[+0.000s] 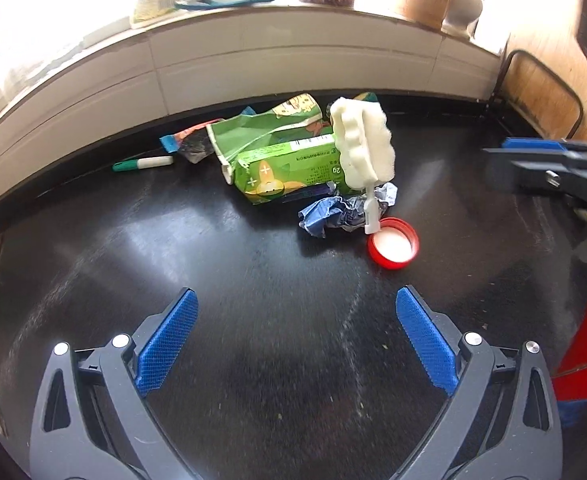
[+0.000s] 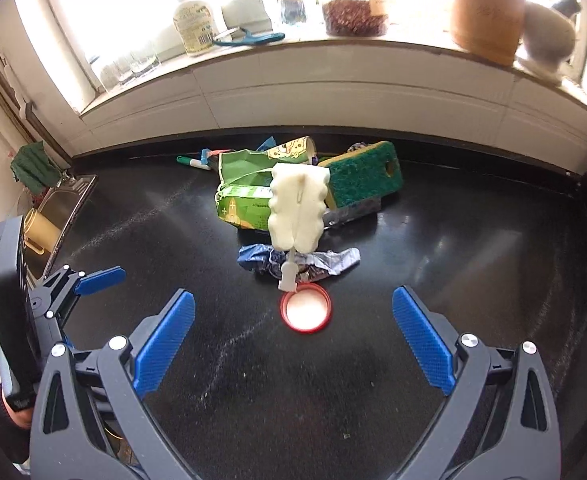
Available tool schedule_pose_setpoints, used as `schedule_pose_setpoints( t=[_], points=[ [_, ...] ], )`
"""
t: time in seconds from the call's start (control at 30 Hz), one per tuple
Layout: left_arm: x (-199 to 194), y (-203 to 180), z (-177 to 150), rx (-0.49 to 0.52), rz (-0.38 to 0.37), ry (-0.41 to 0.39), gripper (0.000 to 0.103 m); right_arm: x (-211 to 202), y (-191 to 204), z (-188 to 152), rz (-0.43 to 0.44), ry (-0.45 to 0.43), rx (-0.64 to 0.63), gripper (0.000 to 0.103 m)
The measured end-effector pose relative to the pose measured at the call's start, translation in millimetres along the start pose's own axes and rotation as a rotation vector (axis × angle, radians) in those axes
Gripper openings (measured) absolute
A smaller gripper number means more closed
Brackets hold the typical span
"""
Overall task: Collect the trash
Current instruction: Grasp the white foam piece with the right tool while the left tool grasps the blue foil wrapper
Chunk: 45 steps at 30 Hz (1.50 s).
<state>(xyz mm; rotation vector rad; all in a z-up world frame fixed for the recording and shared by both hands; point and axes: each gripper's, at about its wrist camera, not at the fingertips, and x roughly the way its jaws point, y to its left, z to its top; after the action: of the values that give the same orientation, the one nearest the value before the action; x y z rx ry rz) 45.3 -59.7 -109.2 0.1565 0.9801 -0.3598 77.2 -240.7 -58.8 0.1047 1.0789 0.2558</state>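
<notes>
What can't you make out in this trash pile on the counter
- Green scouring sponge: left wrist view, hidden behind the white foam brush head.
- Carton print: both views, too small.
- Crumpled wrapper: right wrist view, brush handle crosses it.
- Windowsill bottle: glare washes out its label.

Both wrist views look low along spread fingers across the black counter [image 1: 93,264] toward the windowsill [image 2: 333,52]. Both share the trash pile [image 1: 293,160] mid-distance; the left view sits leftward, the right more head-on.
</notes>
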Motion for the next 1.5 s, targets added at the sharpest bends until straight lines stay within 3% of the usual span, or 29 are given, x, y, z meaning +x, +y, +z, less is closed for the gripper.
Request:
schedule_pose_setpoints(
  t=[0.23, 0.33, 0.43, 0.47, 0.57, 0.63, 1.03, 1.13, 1.23, 1.27, 1.5],
  points=[
    [50.5, 2.4, 16.1, 0.03, -0.028, 0.016, 0.096, 70.9, -4.5, 27.4, -0.016, 0.064, -0.017, 0.095],
    [69.4, 4.7, 23.6, 0.04, -0.051, 0.035, 0.096, 92.7, -5.4, 36.6, -0.007, 0.089, -0.011, 0.09],
    [82.8, 3.9, 29.4, 0.045, -0.077, 0.053, 0.096, 105.5, -2.9, 41.7, -0.006, 0.105, -0.023, 0.081],
    [85.3, 2.7, 30.5, 0.044, -0.085, 0.056, 0.096, 108.7, -2.5, 43.1, -0.008, 0.11, -0.029, 0.071],
    [90.2, -1.1, 33.2, 0.039, -0.102, 0.054, 0.096, 111.4, -1.0, 44.9, 0.002, 0.123, -0.045, 0.046],
    [93.1, -4.2, 34.8, 0.042, -0.111, 0.05, 0.096, 110.2, -1.9, 45.7, 0.013, 0.122, -0.053, 0.042],
    [130.0, -8.2, 60.8, 0.143, -0.162, 0.06, 0.096, 54.5, -57.7, 41.9, 0.026, 0.09, 0.044, 0.039],
    [136.0, -10.1, 65.2, 0.149, -0.204, 0.069, 0.084, 47.5, -71.6, 35.3, 0.012, 0.093, 0.073, 0.039],
    [134.4, -11.0, 66.5, 0.135, -0.233, 0.086, 0.058, 41.6, -83.2, 26.8, 0.005, 0.095, 0.108, 0.039],
    [134.6, -13.8, 67.9, 0.134, -0.24, 0.098, 0.045, 39.9, -86.6, 23.5, 0.005, 0.096, 0.119, 0.039],
    [100.6, -22.4, 63.4, 0.09, -0.255, 0.079, 0.035, 28.0, -87.1, 12.6, 0.002, 0.086, 0.126, 0.039]
  ],
)
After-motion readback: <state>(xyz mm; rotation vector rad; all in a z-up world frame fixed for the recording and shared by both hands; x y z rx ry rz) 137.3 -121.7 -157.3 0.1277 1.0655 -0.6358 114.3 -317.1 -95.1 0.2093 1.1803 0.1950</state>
